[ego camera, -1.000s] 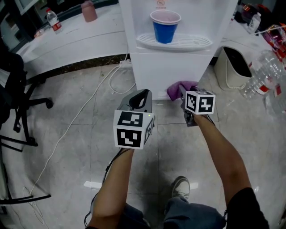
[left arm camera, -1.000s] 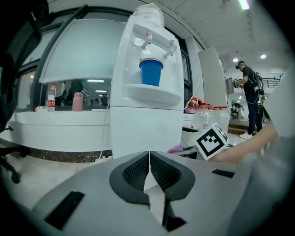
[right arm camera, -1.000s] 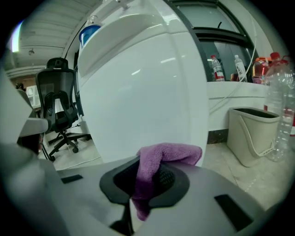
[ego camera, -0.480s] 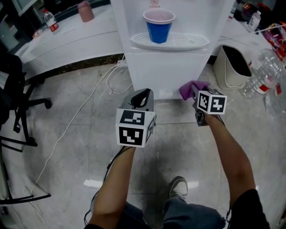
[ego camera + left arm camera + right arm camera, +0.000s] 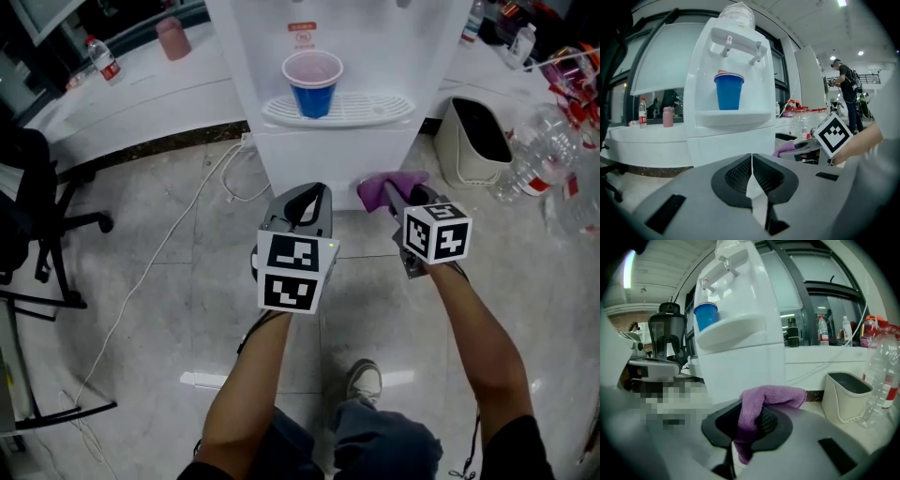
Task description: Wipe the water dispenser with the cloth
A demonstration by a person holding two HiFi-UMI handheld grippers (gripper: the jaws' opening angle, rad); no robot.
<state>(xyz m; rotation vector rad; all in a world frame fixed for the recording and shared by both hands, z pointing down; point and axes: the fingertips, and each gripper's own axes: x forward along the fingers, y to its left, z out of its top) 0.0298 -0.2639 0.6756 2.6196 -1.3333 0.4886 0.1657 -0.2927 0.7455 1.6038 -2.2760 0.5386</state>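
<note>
In the head view, the right gripper (image 5: 392,199) sits right of centre, its jaws clamped on the purple cloth (image 5: 401,180). The cloth bunches at the lower right front of the white water dispenser (image 5: 323,155), which fills the upper middle; whether they touch is unclear. Just left of it, the left gripper (image 5: 307,195) has its jaws pressed together on nothing. A blue cup (image 5: 312,84) stands on the dispenser's tray.
</note>
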